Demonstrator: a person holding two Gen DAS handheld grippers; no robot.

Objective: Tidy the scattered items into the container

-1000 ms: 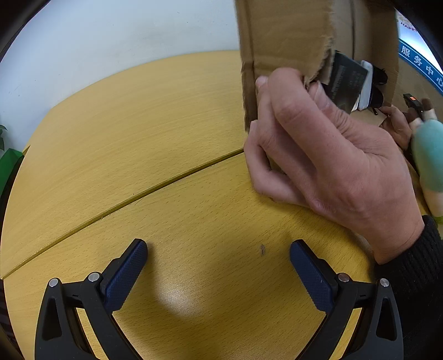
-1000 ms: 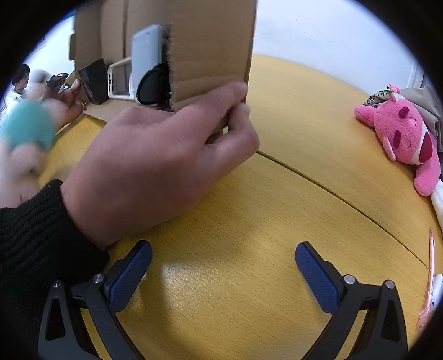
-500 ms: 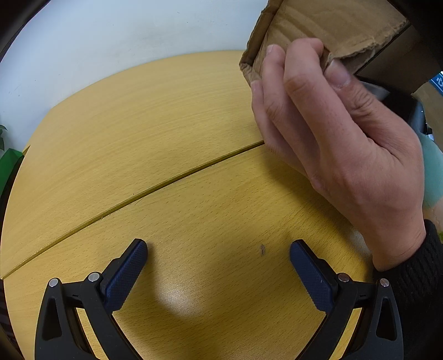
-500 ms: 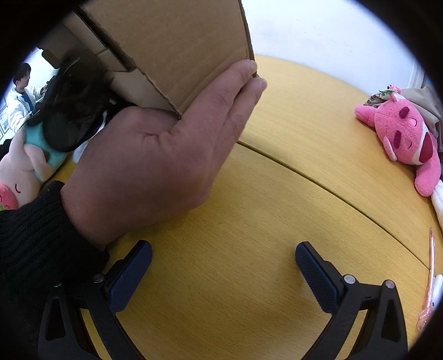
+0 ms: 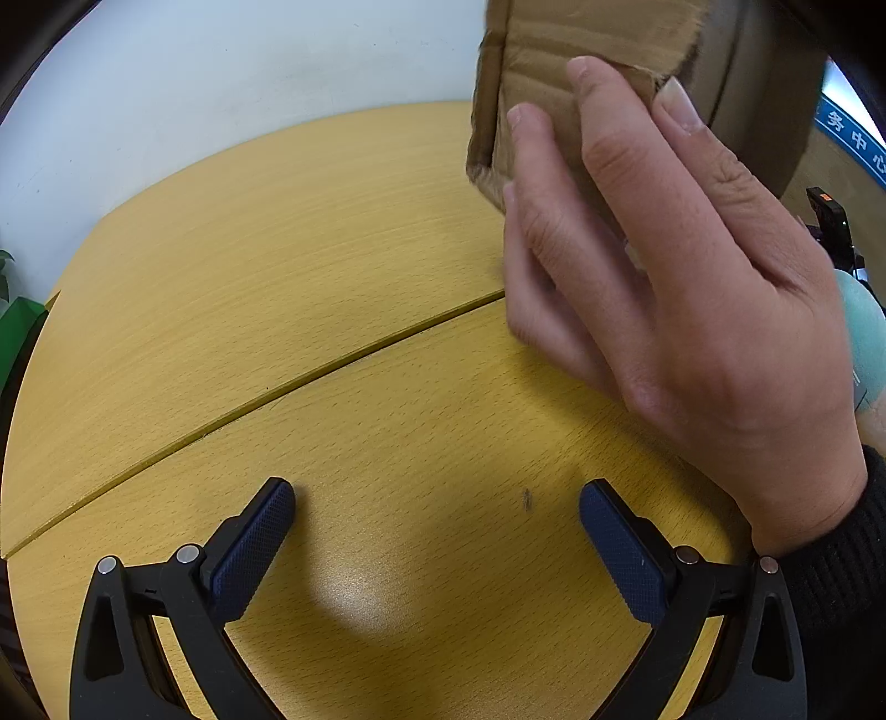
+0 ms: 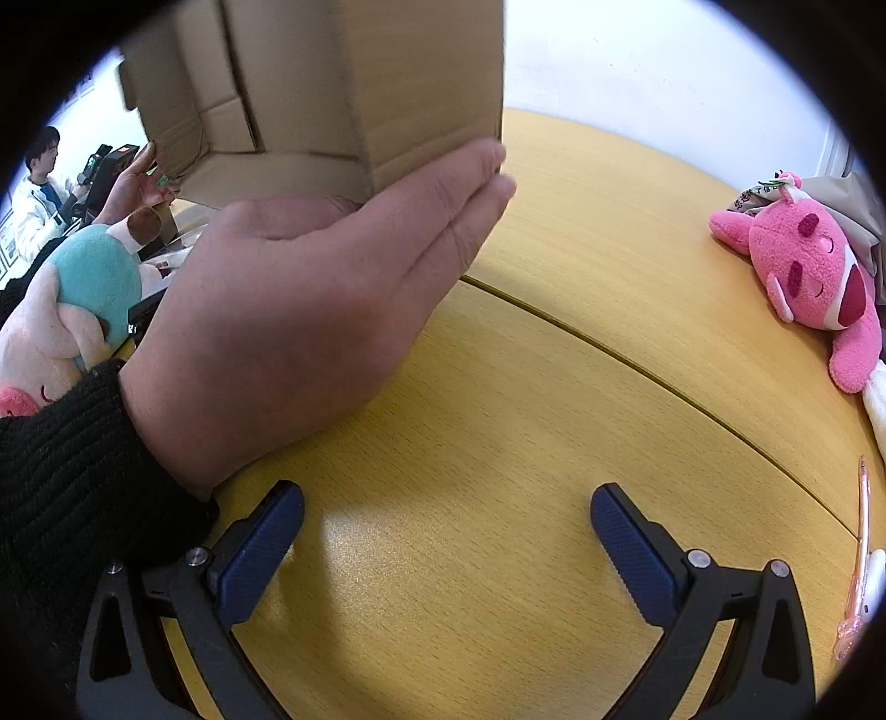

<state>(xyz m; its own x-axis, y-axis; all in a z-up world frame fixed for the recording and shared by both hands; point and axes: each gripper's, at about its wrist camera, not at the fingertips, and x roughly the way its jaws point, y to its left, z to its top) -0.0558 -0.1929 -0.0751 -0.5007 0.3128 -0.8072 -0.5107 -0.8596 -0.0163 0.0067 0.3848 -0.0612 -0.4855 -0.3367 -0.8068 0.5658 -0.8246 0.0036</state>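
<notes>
A brown cardboard box [image 6: 387,94] is held tilted above the yellow wooden table [image 6: 498,443] by a bare hand [image 6: 310,310]; its inside looks empty. The box also shows in the left wrist view [image 5: 581,50], with the hand [image 5: 692,288] on its corner. My left gripper [image 5: 437,531] is open and empty, low over the table. My right gripper [image 6: 448,537] is open and empty too. A pink plush toy [image 6: 814,271] lies at the right. A teal and white plush [image 6: 83,299] lies at the left, beside dark items that the hand partly hides.
A pink pen [image 6: 858,559] lies at the table's right edge. A seam [image 5: 249,399] runs across the tabletop. A white wall is behind. A seated person [image 6: 39,188] is far left in the right wrist view.
The hand has tipped the box and turned it; the phone, black items and plush that were in it have gone out of it. Both grippers have stayed still.
</notes>
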